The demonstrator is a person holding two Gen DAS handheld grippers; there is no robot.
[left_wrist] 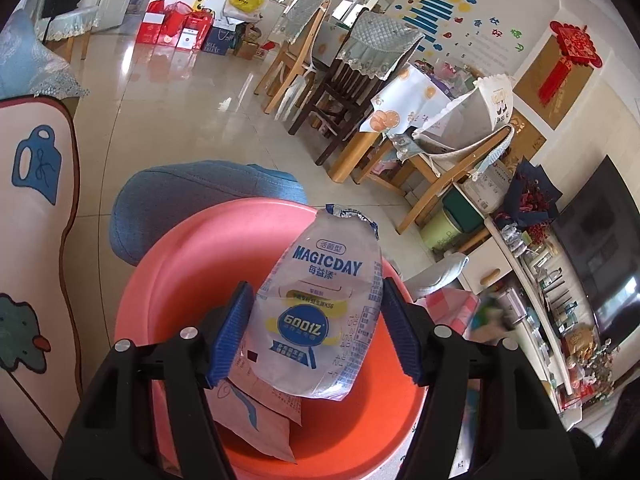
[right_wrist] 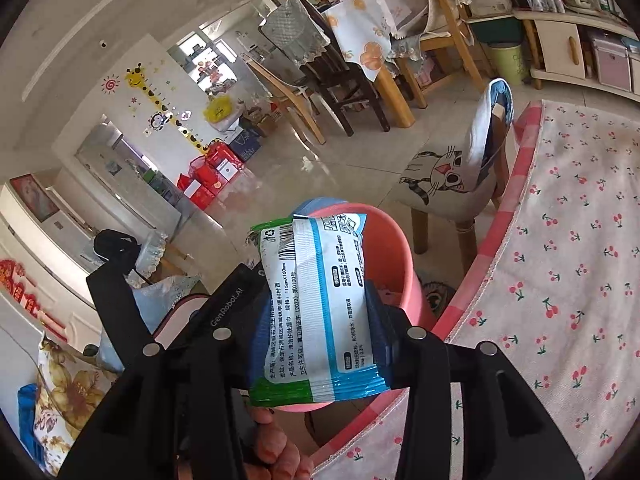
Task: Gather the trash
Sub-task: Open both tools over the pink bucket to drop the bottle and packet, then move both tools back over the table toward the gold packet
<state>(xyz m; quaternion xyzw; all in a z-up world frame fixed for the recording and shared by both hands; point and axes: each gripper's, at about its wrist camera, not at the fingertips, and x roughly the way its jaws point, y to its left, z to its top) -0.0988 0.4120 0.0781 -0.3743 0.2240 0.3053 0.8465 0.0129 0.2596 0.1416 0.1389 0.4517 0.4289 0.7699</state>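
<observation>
Over the pink tub (left_wrist: 192, 280), my left claw (left_wrist: 316, 332) pinches a clear plastic bag (left_wrist: 320, 312) printed with blue "MAGICDAY" lettering, its blue pads (left_wrist: 234, 332) pressed against both sides of the bag. The bag stands upright between the pads, its torn top pointing away from me and its bottom hanging inside the tub's rim. Under it, on the tub's floor, lies a pale wrapper (left_wrist: 260, 420) with a blue line on it. A blue cushion (left_wrist: 192, 188) sits just behind the tub on the tiled floor.

My right claw (right_wrist: 316, 320) grips a wipes packet (right_wrist: 316, 312), white with blue and green edges and a barcode near its top. The packet is held upright, squeezed at its middle, in front of the same pink tub (right_wrist: 396, 256). To my right spreads the table (right_wrist: 580, 280), covered with a cherry-print cloth edged in pink check. A stool with a cat-face cover (right_wrist: 444, 176) stands beside the table, just past the tub. Dining chairs (right_wrist: 348, 76) stand well apart across the floor.
</observation>
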